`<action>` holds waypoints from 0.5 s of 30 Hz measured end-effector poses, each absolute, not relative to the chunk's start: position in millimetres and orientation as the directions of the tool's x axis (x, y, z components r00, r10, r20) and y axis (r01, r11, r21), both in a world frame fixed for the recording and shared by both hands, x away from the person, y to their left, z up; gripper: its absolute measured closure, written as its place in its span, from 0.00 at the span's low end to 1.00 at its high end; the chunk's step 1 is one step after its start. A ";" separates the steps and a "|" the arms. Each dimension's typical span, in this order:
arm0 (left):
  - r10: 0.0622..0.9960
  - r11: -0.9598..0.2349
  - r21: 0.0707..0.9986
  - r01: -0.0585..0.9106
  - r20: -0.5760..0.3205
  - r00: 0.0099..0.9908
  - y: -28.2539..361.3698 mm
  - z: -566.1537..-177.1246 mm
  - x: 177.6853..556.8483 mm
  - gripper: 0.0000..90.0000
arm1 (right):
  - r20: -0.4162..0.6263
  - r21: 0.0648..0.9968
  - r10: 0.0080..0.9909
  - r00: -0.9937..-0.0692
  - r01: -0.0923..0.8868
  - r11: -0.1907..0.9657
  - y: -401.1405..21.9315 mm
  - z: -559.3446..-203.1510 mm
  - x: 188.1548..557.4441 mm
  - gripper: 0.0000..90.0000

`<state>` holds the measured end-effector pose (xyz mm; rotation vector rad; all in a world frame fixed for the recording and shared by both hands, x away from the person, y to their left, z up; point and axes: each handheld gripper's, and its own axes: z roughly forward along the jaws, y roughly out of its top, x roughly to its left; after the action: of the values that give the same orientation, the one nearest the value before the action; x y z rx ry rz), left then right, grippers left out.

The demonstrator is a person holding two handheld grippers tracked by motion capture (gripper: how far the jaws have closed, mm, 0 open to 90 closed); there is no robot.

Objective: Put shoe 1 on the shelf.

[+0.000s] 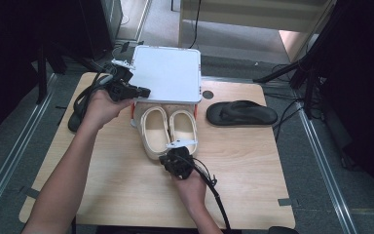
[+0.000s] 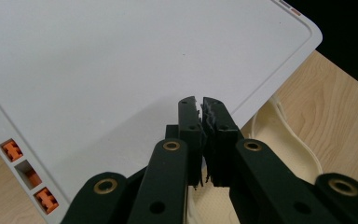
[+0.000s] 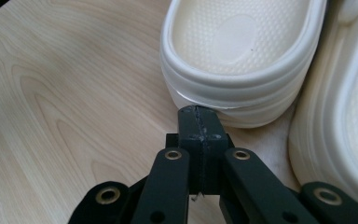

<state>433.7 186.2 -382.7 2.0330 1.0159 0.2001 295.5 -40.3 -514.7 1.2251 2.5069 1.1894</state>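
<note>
Held white lid (image 1: 168, 73) at its near-left corner in clamped left gripper (image 1: 143, 91), raised by worktop's (image 1: 253, 161) far edge. Pressed right gripper (image 3: 199, 112), jaws fully closed and empty, against heel of cream slippers (image 1: 168, 129) at worktop's middle. Probably needed slow, straight, low push there, to avoid tipping.

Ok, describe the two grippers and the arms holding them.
Both the left gripper and the right gripper are black, with two flat jaws on linkage bars joined by brass-coloured rivets. Each carries a pale plate on top. A black cable trails from the right one. The forearms are bare, without sleeves.
</note>
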 end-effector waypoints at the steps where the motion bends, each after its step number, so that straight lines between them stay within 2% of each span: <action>1: 0.722 -0.325 0.740 0.589 -0.208 0.660 186.2 -382.7 433.7 0.97 | 0.230 0.688 0.708 -0.668 0.626 0.367 -38.6 -512.9 296.8 1.00; 15: 0.722 -0.324 0.736 0.595 -0.213 0.658 186.6 -382.5 434.2 0.97 | 0.216 0.680 0.728 -0.651 0.635 0.366 -13.8 -509.4 322.1 1.00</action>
<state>434.2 186.6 -382.5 2.0348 1.0206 0.1928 322.1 -13.8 -509.4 1.2514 2.4938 1.1567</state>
